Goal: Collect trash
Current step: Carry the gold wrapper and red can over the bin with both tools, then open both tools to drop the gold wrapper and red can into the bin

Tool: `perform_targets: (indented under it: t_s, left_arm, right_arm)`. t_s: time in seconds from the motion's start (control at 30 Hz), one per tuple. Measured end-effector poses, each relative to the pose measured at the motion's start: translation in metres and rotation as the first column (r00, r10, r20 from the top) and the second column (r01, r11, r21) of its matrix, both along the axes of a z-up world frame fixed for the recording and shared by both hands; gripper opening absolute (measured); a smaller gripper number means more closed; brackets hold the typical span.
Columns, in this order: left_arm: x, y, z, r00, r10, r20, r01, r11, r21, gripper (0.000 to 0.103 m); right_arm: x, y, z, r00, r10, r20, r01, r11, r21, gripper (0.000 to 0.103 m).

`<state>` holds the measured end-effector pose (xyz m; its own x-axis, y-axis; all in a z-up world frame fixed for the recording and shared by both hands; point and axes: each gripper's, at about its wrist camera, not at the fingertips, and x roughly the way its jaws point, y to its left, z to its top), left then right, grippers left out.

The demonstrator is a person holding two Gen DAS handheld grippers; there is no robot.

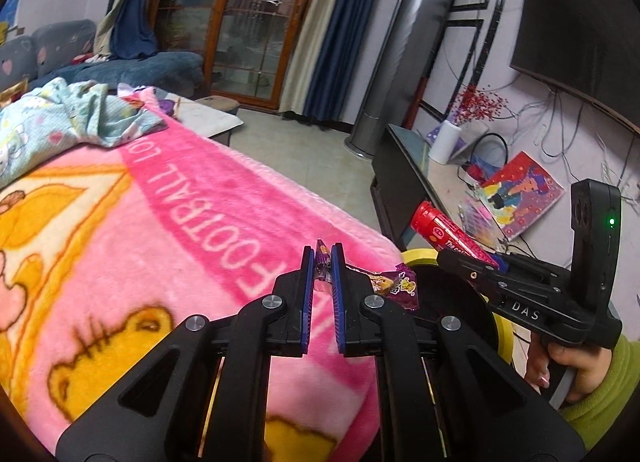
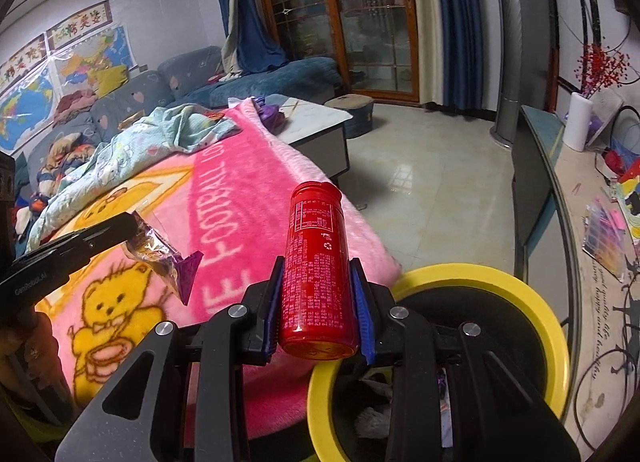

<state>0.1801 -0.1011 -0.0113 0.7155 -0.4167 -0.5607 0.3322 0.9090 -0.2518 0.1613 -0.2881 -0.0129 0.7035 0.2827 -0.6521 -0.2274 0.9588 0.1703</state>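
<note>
- Left gripper [image 1: 323, 262], over the pink blanket [image 1: 160, 229], is pinching a purple snack wrapper [image 1: 384, 282] with its fingers nearly closed, the wrapper trailing toward the yellow-rimmed bin [image 2: 480, 274]
- Right gripper [image 2: 318, 282] is clamping a red plastic bottle [image 2: 314, 262] in partly open fingers, just beside the bin's rim, apparently for dropping in

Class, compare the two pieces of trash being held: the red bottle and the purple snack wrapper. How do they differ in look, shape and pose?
The red bottle is a rigid cylinder with white print; the purple snack wrapper is thin, crinkled, partly clear film. The bottle stands straight between the pads; the wrapper droops from its pinched end. The bottle keeps the right hand-held gripper partly apart; the left hand-held gripper is nearly closed. Both are held up beside the yellow-rimmed bin.
</note>
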Motion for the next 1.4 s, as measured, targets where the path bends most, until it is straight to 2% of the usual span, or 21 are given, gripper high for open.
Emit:
perform_targets:
  t_s: [0.37,0.77,1.4]
  left_arm:
    - [-0.01,-0.033,0.004,0.997,-0.076,0.027,0.075,0.997,0.026,0.005]
    - [-0.024,-0.067,0.003,0.986,-0.157,0.045,0.155,0.986,0.056,0.005]
    - [-0.038,-0.128,-0.017,0.954,-0.297,0.035,0.288,0.945,0.154,0.005]
  right_arm:
    - [-0.021,-0.034,0.011,0.995,-0.091,0.031,0.091,0.996,-0.011,0.03]
    - [-0.04,-0.072,0.008,0.98,-0.197,0.028,0.198,0.98,-0.013,0.03]
    - [-0.06,-0.126,-0.016,0.942,-0.328,-0.064,0.331,0.943,0.028,0.03]
